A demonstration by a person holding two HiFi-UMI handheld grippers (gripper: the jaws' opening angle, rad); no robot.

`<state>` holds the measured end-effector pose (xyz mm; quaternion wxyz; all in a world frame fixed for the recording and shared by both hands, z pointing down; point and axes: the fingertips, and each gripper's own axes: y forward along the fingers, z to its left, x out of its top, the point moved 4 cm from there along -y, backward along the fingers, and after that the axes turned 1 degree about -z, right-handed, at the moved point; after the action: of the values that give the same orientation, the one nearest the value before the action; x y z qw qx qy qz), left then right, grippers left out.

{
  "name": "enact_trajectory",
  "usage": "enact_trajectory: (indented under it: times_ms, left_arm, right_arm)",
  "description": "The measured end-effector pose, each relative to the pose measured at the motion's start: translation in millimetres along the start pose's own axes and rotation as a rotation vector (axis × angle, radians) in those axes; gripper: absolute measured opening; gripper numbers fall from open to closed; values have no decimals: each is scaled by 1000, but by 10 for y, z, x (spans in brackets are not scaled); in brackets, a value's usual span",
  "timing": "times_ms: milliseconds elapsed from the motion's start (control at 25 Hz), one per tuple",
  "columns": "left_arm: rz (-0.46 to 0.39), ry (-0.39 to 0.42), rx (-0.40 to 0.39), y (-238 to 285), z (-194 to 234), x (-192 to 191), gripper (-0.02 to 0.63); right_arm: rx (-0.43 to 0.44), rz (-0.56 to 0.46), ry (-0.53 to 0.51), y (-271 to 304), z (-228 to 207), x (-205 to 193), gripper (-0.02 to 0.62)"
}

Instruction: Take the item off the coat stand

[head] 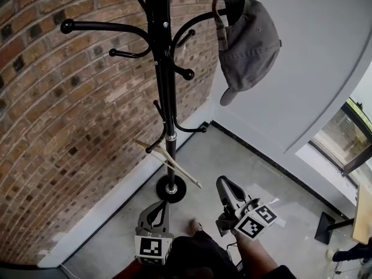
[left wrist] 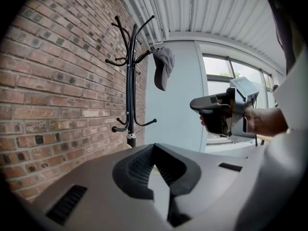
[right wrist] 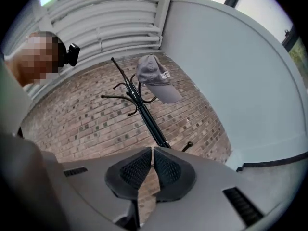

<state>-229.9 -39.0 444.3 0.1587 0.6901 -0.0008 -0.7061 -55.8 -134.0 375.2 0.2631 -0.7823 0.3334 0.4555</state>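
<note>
A grey cap (head: 249, 44) hangs by its back strap from an upper right hook of the black coat stand (head: 164, 92). Both grippers are held low, near the stand's round base (head: 171, 188) and far below the cap. My left gripper (head: 157, 207) is shut with nothing in it, as is my right gripper (head: 224, 183), which points up toward the stand. The left gripper view shows its shut tips (left wrist: 153, 147), the stand (left wrist: 130, 85), the cap (left wrist: 163, 67) and the right gripper (left wrist: 193, 105) at the side. Above the shut right gripper (right wrist: 152, 151) I see the cap (right wrist: 155, 78).
A brick wall (head: 70, 127) runs behind the stand and a plain grey wall (head: 314, 57) is to the right of it. A wooden hanger (head: 168, 161) hangs on a low hook. A window (head: 349, 132) and a dark floor stand (head: 324, 226) lie at the far right.
</note>
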Motion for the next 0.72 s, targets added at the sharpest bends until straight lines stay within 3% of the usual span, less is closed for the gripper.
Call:
enact_trajectory:
  times_ms: [160, 360, 520, 640, 720]
  left_arm:
    - [-41, 32, 25, 142, -10, 165, 32]
    - [-16, 57, 70, 361, -38, 298, 32]
    - [-4, 77, 95, 553, -85, 384, 31]
    - [-7, 110, 126, 674, -84, 444, 32]
    - [8, 123, 154, 730, -86, 465, 32]
  right_arm:
    - [83, -73, 88, 216, -204, 290, 17]
    - [247, -149, 168, 513, -442, 656, 18]
    - [380, -210, 302, 736, -729, 884, 21]
    - [467, -234, 378, 918, -938, 1003, 96]
    - [526, -243, 424, 1025, -1051, 1071, 108]
